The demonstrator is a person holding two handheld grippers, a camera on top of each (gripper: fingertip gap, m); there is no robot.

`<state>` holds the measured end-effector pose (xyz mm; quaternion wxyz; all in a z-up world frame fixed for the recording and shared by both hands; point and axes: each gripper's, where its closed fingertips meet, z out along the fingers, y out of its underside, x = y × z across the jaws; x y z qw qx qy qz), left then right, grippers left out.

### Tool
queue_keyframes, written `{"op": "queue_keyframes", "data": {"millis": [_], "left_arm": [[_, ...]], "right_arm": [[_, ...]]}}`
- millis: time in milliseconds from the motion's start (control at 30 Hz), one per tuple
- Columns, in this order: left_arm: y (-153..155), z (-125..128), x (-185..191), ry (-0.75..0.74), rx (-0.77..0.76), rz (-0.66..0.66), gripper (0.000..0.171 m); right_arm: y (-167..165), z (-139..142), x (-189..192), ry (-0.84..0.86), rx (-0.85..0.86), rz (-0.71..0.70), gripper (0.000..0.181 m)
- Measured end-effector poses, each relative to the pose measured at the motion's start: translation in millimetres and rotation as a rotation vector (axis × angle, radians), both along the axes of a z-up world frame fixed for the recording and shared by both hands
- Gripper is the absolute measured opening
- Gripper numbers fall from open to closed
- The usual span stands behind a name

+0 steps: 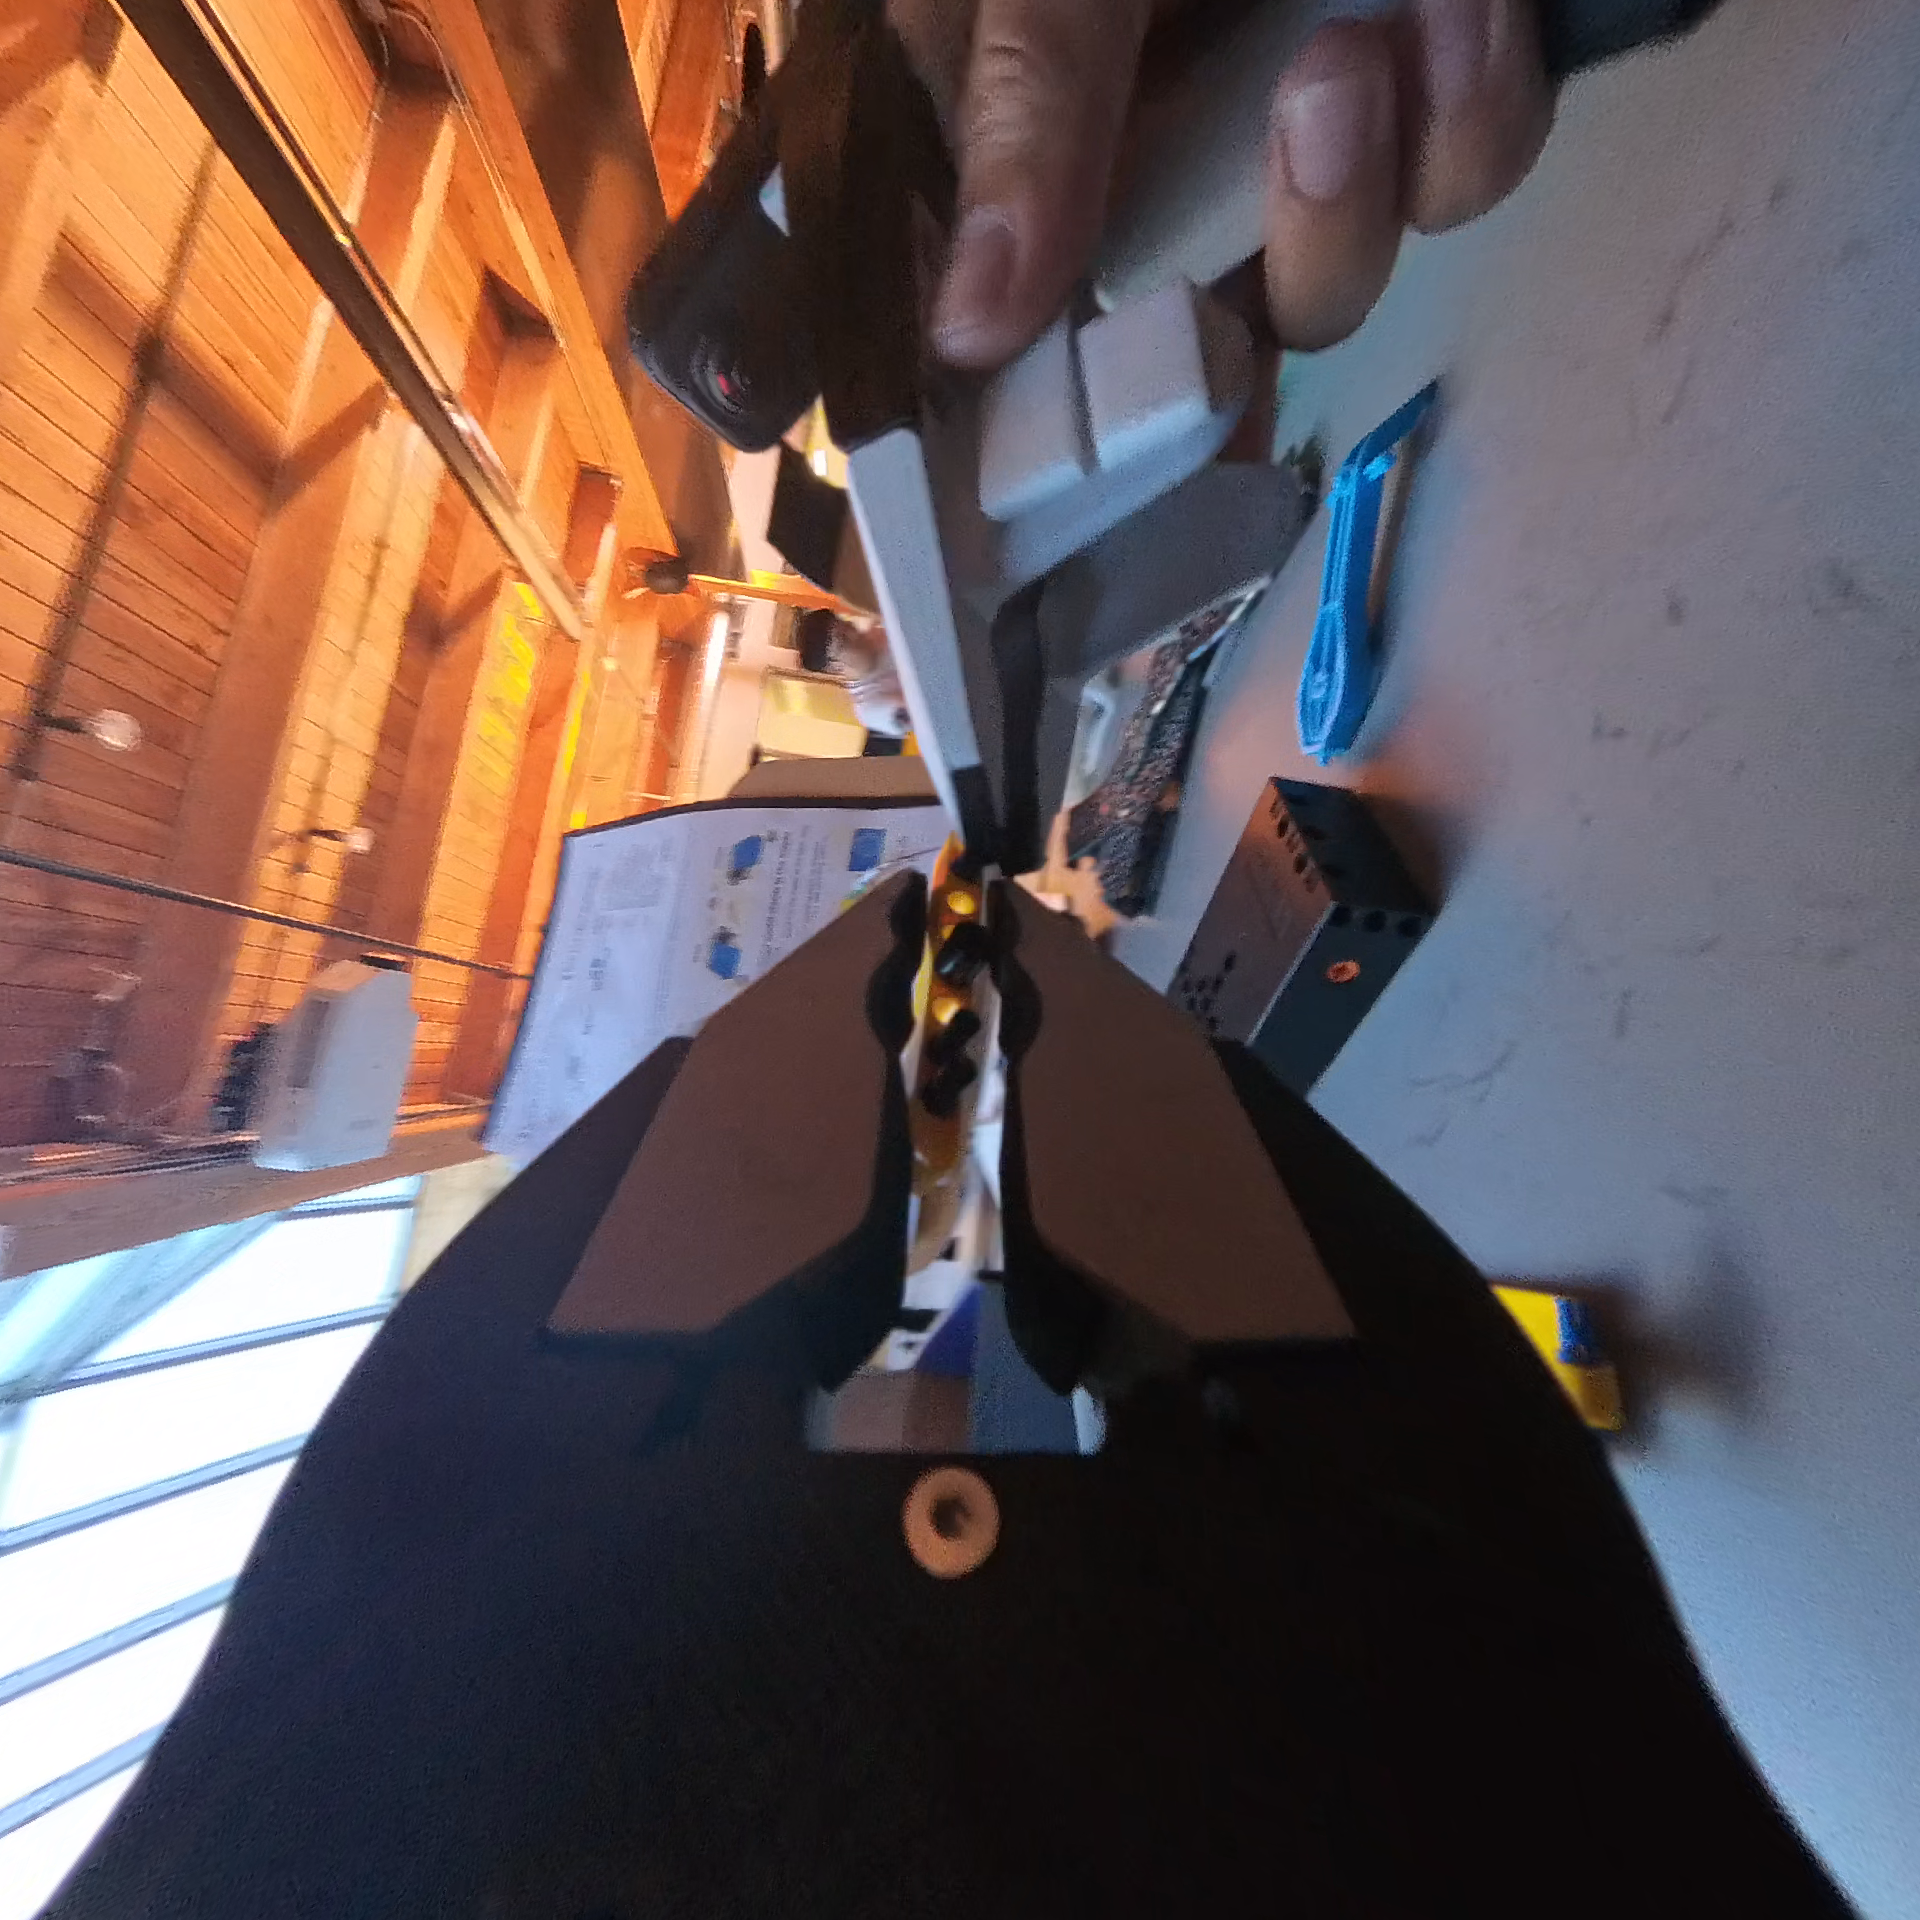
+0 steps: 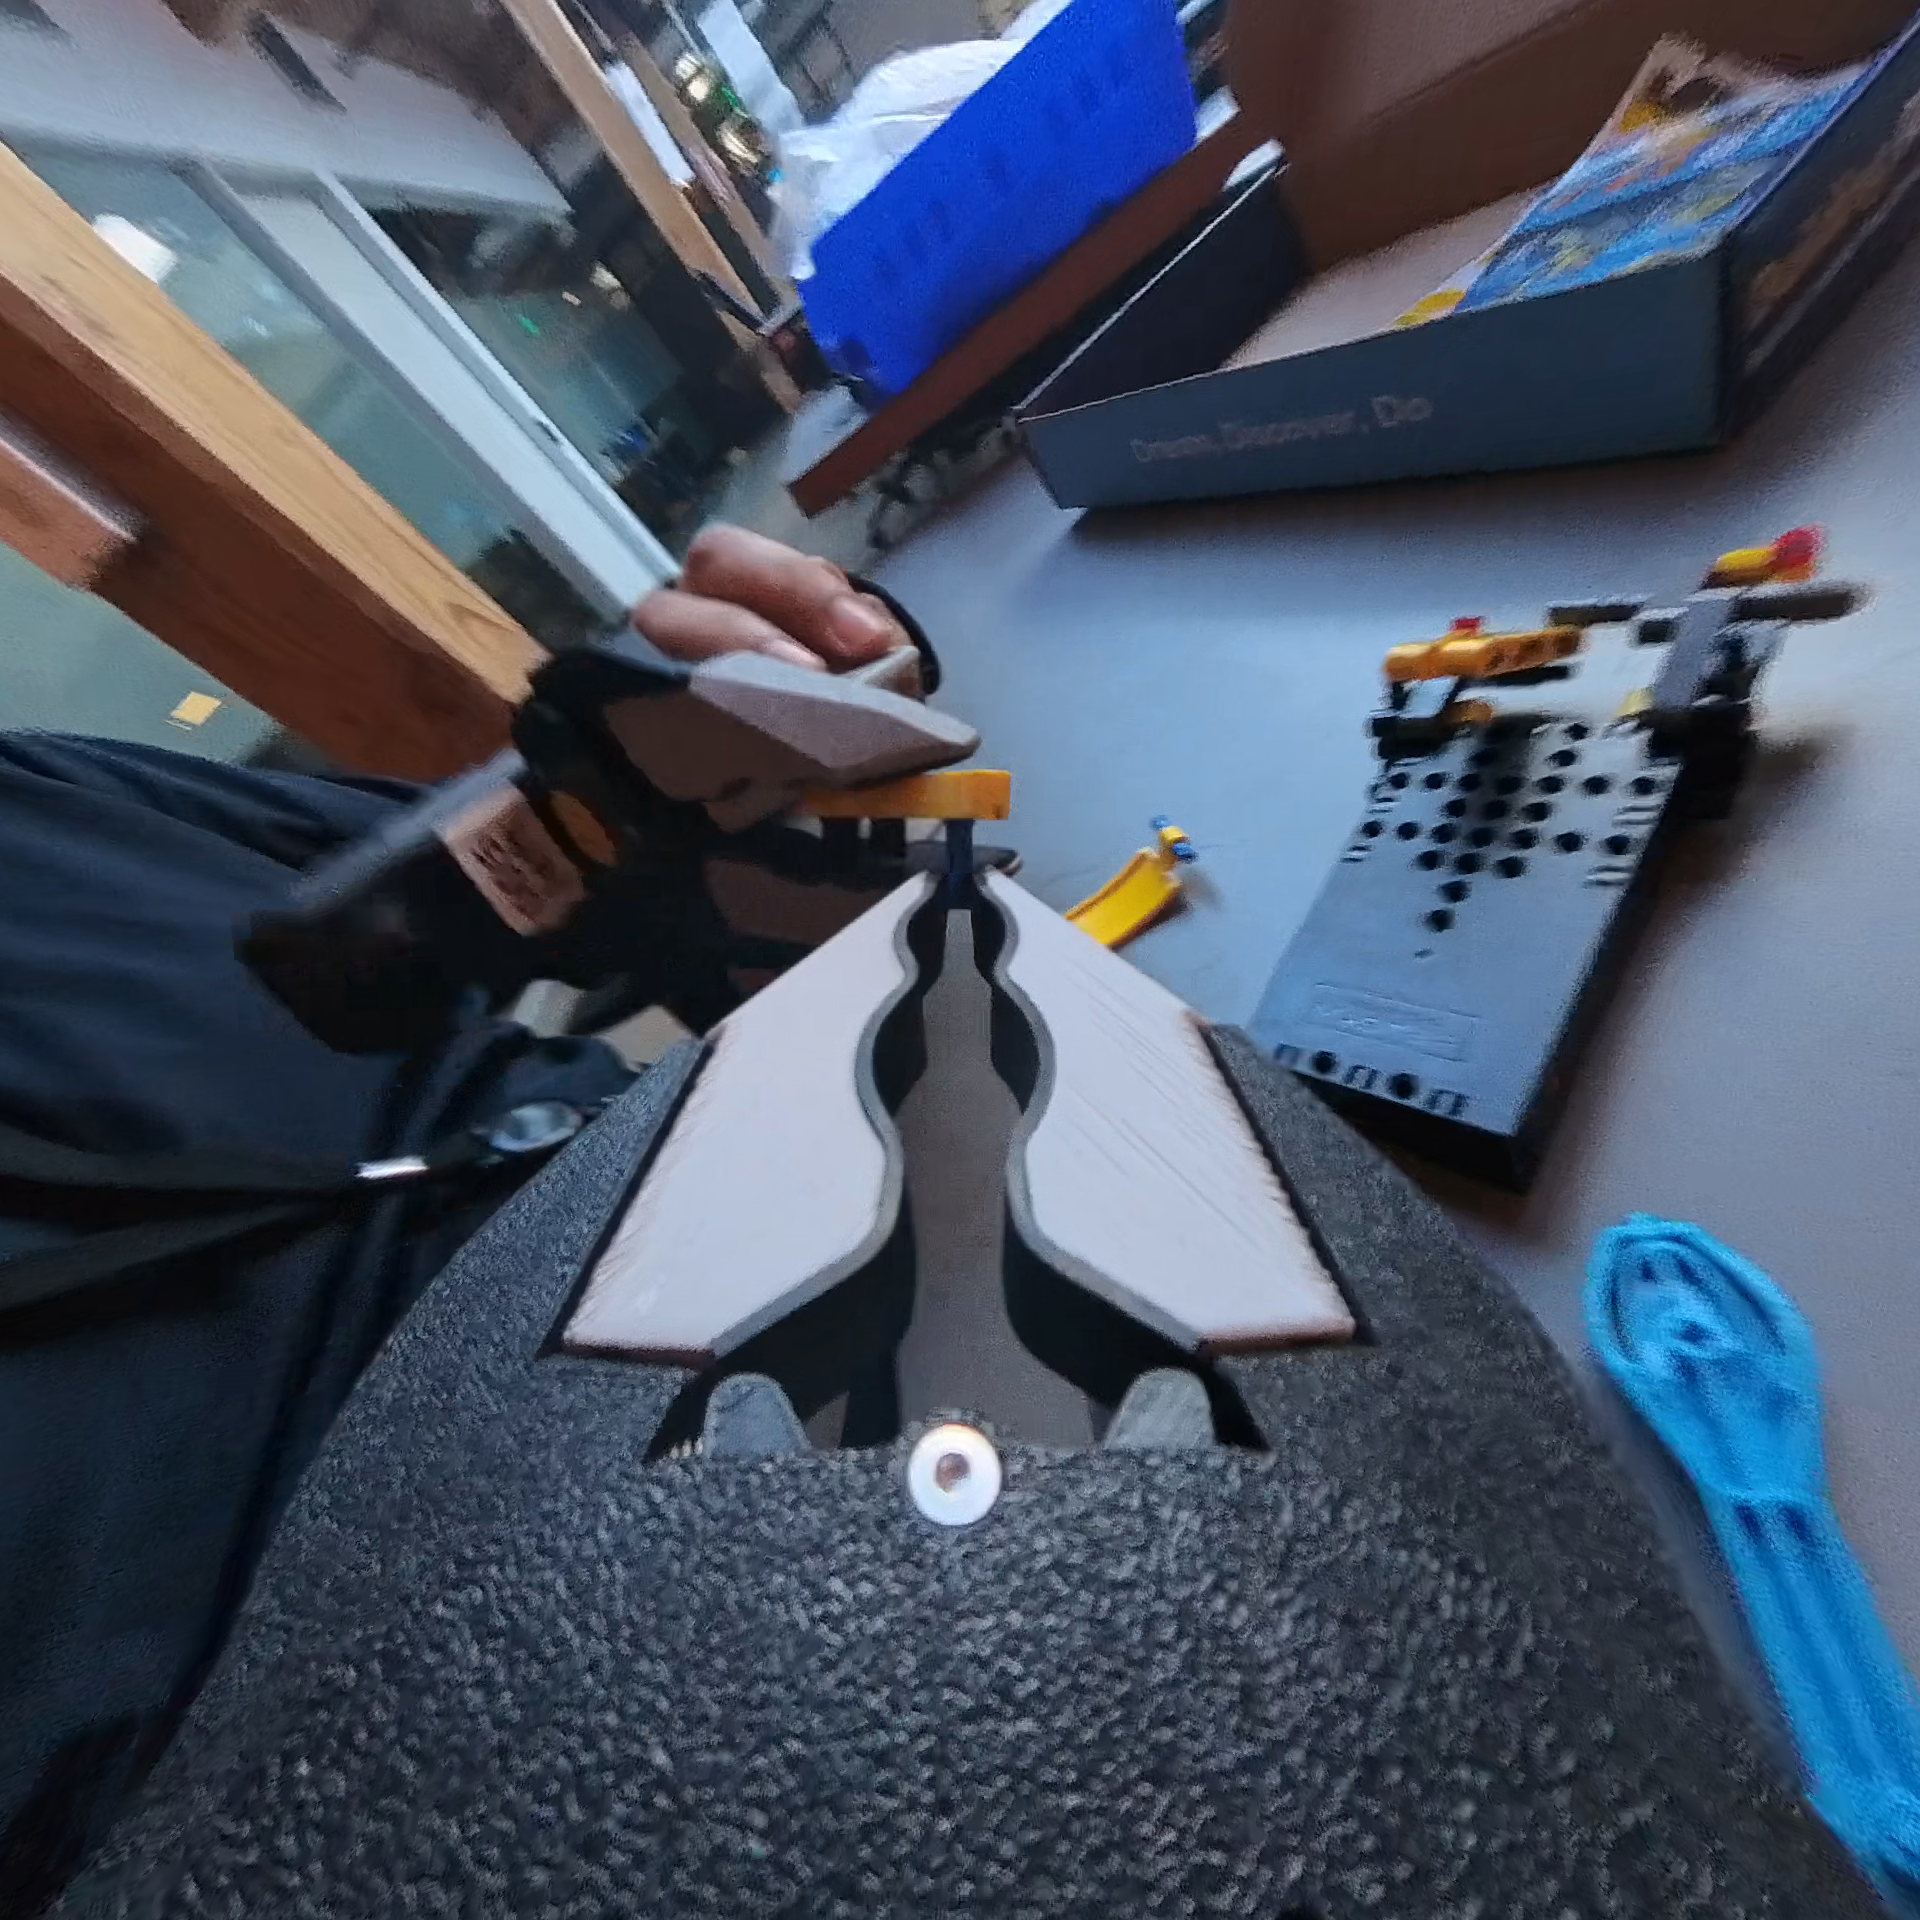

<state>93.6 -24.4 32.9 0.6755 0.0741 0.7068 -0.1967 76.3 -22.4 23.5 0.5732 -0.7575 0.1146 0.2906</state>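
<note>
Left gripper [image 1: 956, 883]: one; jaws narrowed onto the yellow perforated beam [image 1: 951, 997], held above the surface [image 1: 1714, 831].
Right gripper [image 2: 956, 883]: one; jaws nearly together, pinching a small dark pin [image 2: 958, 857] that meets the beam's free end from below.
Yellow perforated beam: one; black pegs sit in its holes.
Black perforated block [image 2: 1455, 935]: one, flat on the surface right of the grippers, with yellow and black pieces built on its far edge.
Blue plastic tool [image 2: 1745, 1455]: one, near the right gripper.
Yellow curved piece [image 2: 1127, 899]: one, loose.
Open box [image 2: 1403, 436]: one, at the far edge.
Printed sheet [image 1: 675, 935]: one.
</note>
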Motion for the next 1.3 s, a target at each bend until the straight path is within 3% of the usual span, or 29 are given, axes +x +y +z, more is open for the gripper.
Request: {"op": "queue_keyframes", "data": {"millis": [100, 233, 367, 500, 667, 867, 1100, 1200, 1300], "left_arm": [[1, -5, 2, 0.195, -0.136, -0.034, 0.02], [8, -15, 2, 0.582, -0.346, -0.051, 0.044], [-4, -17, -20, 0.998, -0.59, -0.189, 0.042], [-10, -20, -27, 1.19, -0.725, -0.248, 0.033], [-13, -23, -25, 1.226, -0.795, -0.253, 0.007], [-15, -23, -23, 1.219, -0.828, -0.254, 0.005], [-18, -24, -23, 1.206, -0.842, -0.262, 0.005], [-20, -22, -25, 1.22, -0.848, -0.286, 0.015], [-17, -23, -24, 1.156, -0.81, -0.276, 0.006]], "right_arm": [[-7, -4, 15, -0.203, -0.051, -0.067, 0.002], [-13, -3, 19, -0.39, -0.081, -0.084, 0.002], [-11, -5, 12, -0.584, -0.101, -0.055, 0.002], [-7, -6, -1, -0.727, -0.097, -0.008, 0.002], [-6, -9, -1, -0.863, -0.12, -0.02, 0.003], [-4, -9, 1, -0.842, -0.091, -0.043, 0.011], [-1, -7, -4, -0.897, -0.073, -0.055, 0.002], [0, -6, -5, -0.93, -0.054, -0.065, 0.002], [1, -7, -5, -0.997, -0.045, -0.082, 0.002]]}}
